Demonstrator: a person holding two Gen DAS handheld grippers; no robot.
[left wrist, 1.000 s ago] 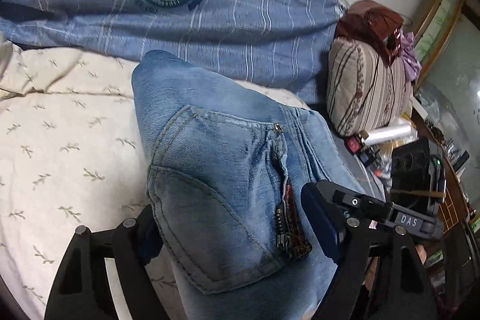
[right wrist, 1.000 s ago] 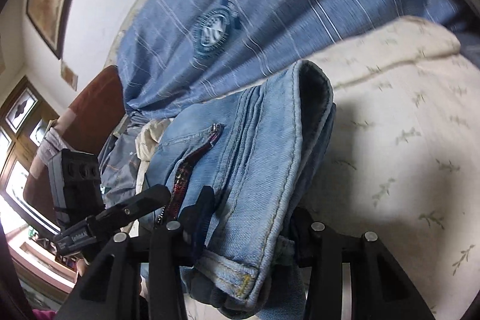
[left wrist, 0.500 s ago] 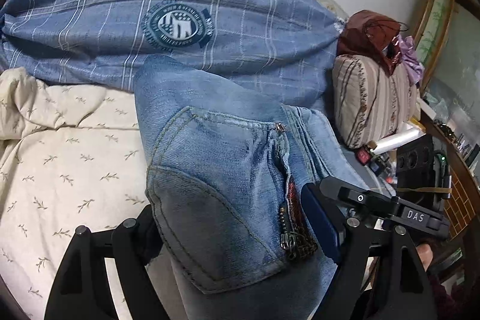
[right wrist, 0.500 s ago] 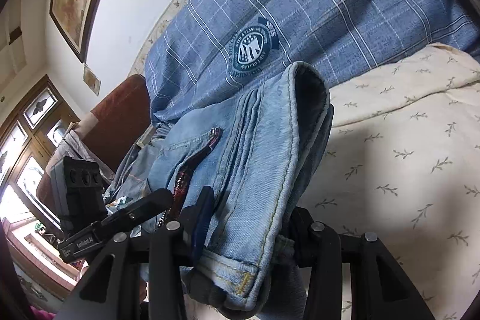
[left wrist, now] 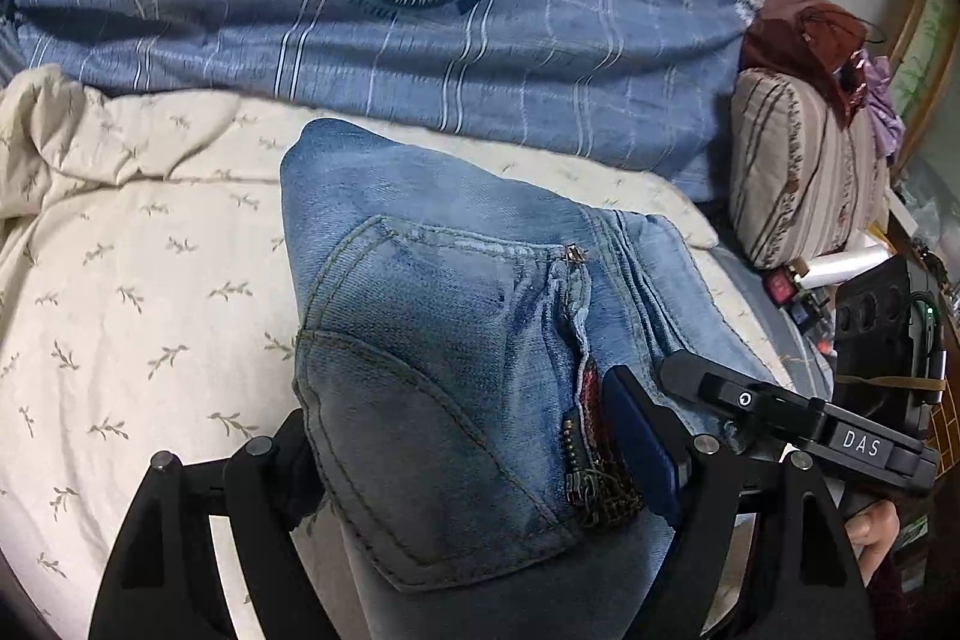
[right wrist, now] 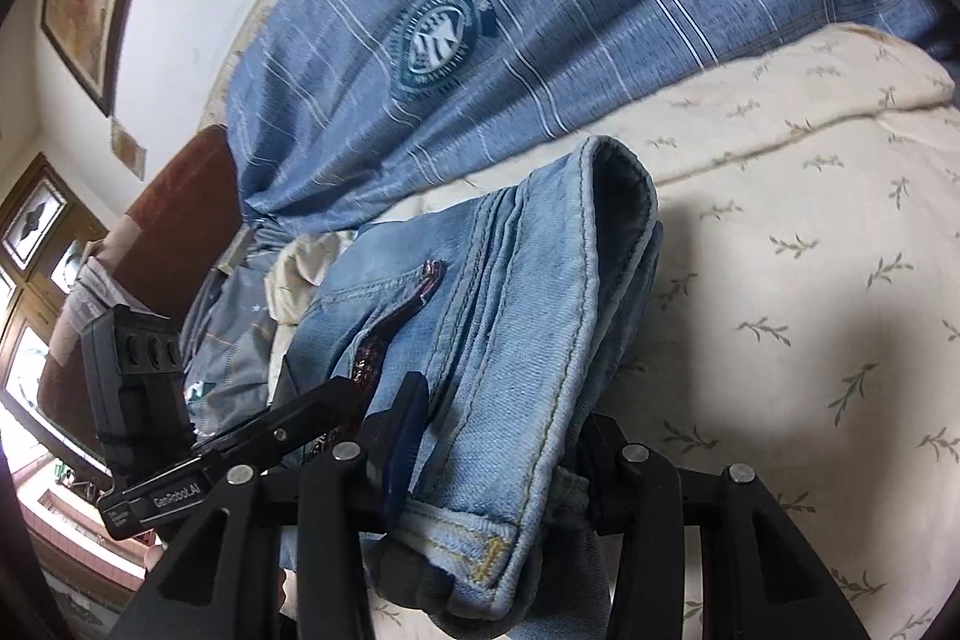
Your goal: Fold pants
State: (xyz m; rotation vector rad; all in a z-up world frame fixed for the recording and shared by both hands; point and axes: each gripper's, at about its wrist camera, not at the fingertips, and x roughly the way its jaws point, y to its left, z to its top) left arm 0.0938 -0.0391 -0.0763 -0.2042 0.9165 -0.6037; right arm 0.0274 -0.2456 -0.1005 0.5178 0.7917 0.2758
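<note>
The folded jeans (left wrist: 456,340) are held clear above the cream leaf-print bedspread (left wrist: 138,292), in front of the blue plaid cushion (left wrist: 420,10) with the oval crest. The left gripper (left wrist: 474,466) is clamped across the bundle at the back pocket, its fingers pressed against either side. The right gripper (right wrist: 492,436) is likewise closed on the denim, pinching the stacked layers near the hem; a blue pad bites into the cloth on its inner side.

Handling judgement: the denim is thick, moderately heavy and limp — it will sag between the two holds and keep a crease only once pressed flat. The surface is coarse, so slippage looks unlikely. Best purchase is on the seamed edges and the pocket stitching, where the layers are stiffest; the metal zipper (left wrist: 579,460) beside the left gripper's right-hand finger could snag.

Not determinable: the underside of the bundle, the number of layers and the neatness of the inner folds are hidden. The lower end of the jeans runs out of both views. The cluttered items to the right of the cushion — a striped pillow (left wrist: 804,172) and dark equipment — are too distorted to identify further.
</note>
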